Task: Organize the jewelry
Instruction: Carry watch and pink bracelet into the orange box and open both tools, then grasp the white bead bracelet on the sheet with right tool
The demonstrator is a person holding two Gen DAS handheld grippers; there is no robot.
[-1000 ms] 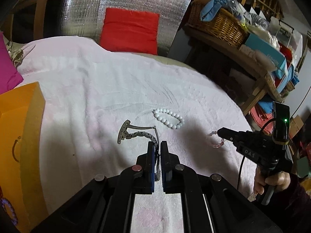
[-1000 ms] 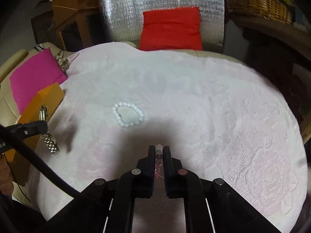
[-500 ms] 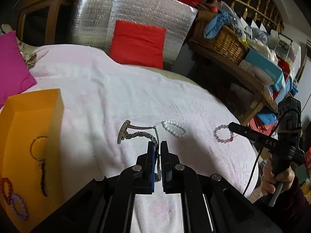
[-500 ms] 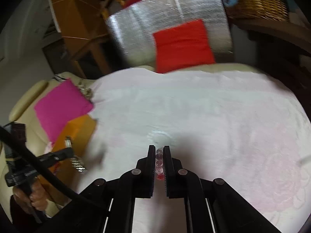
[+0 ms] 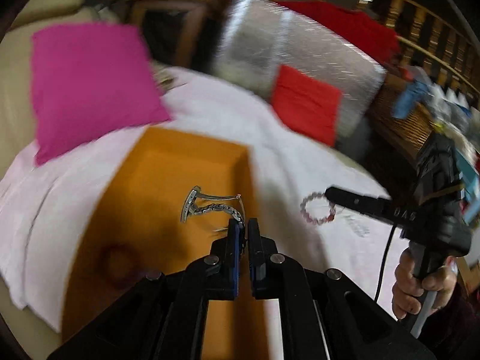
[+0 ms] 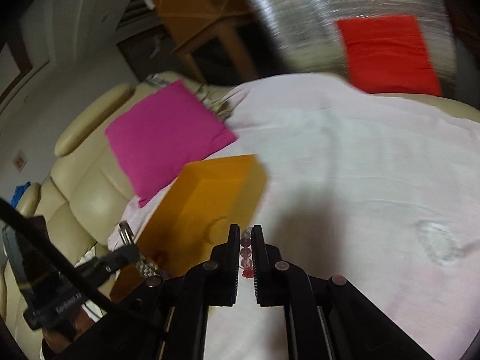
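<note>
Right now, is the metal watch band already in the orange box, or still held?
Held. The left gripper is shut on the metal watch band, which hangs over the open orange box, not released.

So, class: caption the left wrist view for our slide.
Left gripper holds a metal watch band over the orange box.

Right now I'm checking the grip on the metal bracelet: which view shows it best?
The left wrist view: the bracelet hangs from the shut left gripper over the orange box, clasp visible. The right wrist view shows only a blurred link section beside that gripper.

Cream leather sofa [image 6: 81, 186] beside a wooden table [image 6: 192, 9].
</note>
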